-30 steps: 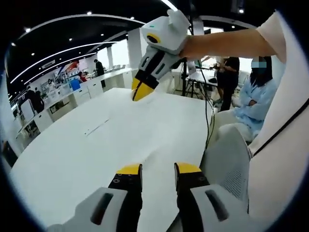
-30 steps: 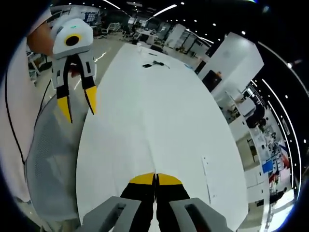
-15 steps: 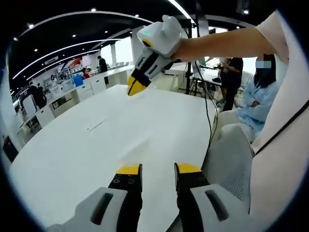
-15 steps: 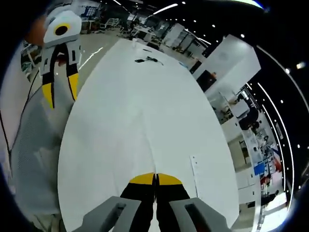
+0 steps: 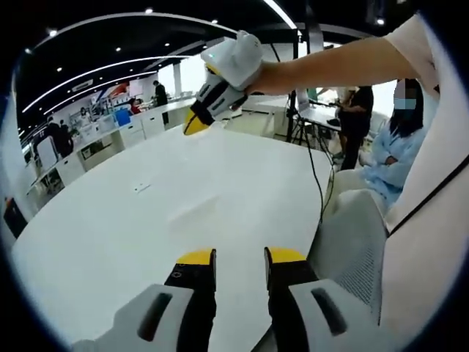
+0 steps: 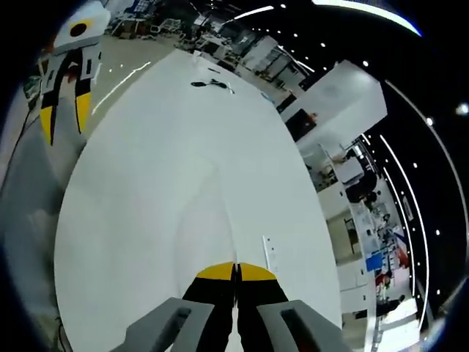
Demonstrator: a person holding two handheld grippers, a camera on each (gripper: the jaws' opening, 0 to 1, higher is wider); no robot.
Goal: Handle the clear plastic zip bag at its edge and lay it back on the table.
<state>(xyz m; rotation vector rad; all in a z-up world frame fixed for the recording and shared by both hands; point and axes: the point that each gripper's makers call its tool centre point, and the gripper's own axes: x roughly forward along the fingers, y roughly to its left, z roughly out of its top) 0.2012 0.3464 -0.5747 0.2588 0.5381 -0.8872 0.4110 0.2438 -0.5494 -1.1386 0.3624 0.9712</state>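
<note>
One-handedly holding the clear bag [image 6: 220,216] by its edge above the table [image 6: 183,95], right gripper [image 6: 236,268] clamping shut on it, left gripper [image 5: 240,257] hovering apart and empty over the table's near edge, risking slick film slipping free or folding on landing.
</note>
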